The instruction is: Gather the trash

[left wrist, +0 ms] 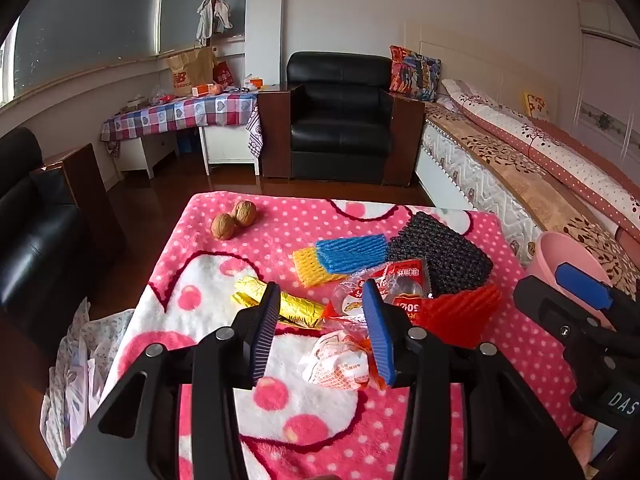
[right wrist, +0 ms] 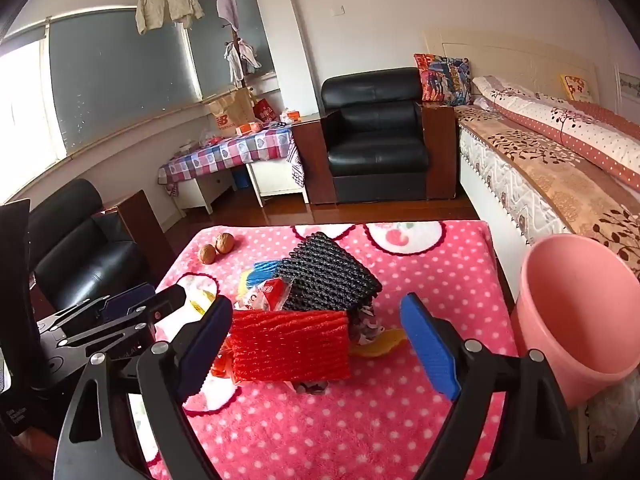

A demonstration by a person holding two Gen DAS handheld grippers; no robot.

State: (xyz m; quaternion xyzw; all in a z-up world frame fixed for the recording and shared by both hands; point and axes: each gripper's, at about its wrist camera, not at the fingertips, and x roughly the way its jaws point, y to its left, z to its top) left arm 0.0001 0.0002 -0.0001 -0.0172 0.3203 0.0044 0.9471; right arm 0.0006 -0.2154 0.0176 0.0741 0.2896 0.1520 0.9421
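Note:
Trash lies on a pink dotted blanket (left wrist: 400,432): gold foil wrapper (left wrist: 296,308), crumpled white-orange wrapper (left wrist: 340,364), clear red-printed bag (left wrist: 396,288), yellow (left wrist: 308,268), blue (left wrist: 352,252), black (left wrist: 444,252) and red foam nets (left wrist: 460,312). My left gripper (left wrist: 322,332) is open above the wrappers, holding nothing. My right gripper (right wrist: 324,344) is open around the red foam net (right wrist: 292,344), with the black net (right wrist: 328,276) behind it. A pink bin (right wrist: 580,320) stands at the right.
Two walnuts (left wrist: 234,220) lie at the blanket's far left. The right gripper shows in the left wrist view (left wrist: 580,312), near the bin (left wrist: 560,256). A black armchair (left wrist: 340,120), a bed (left wrist: 540,160) and a checkered table (left wrist: 180,116) stand beyond.

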